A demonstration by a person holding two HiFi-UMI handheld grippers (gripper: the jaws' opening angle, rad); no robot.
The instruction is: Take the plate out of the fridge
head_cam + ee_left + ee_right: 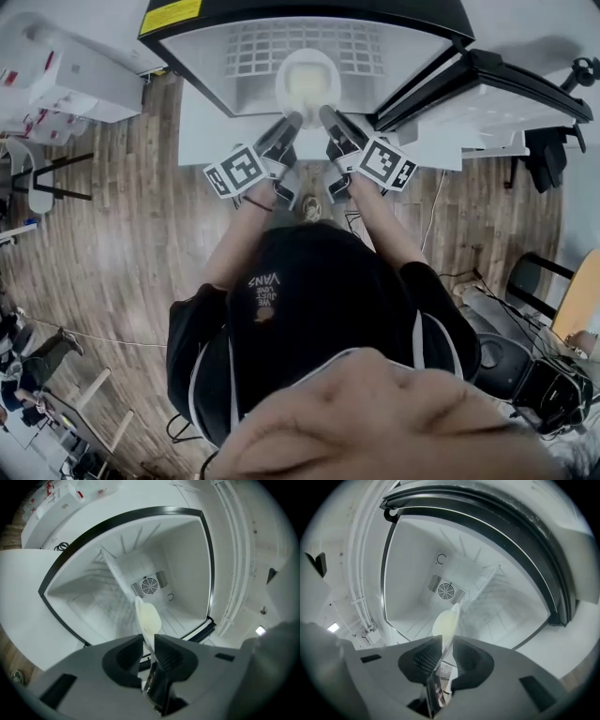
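"VANS" print, seen upside-down, on person's black top (265,281); smaller lines by it unreadable. Yellow label (171,16) on fridge (375,11) top edge: txt too small to read.

Figure: Indoor test room or lab. Small open fridge (197,66) on wood-plank floor (122,244); stacked white cartons (80,80), loose cables (433,211), scattered chairs (37,183).

Head view: above and in front of the fridge (202,61), facing steeply down into its open compartment, set well back. Left gripper view: close at the fridge mouth, facing inward from the left. Right gripper view: likewise, from the right. Both gripper views share the fridge's back-wall fan grille (150,586). All three views share the plate (149,618).
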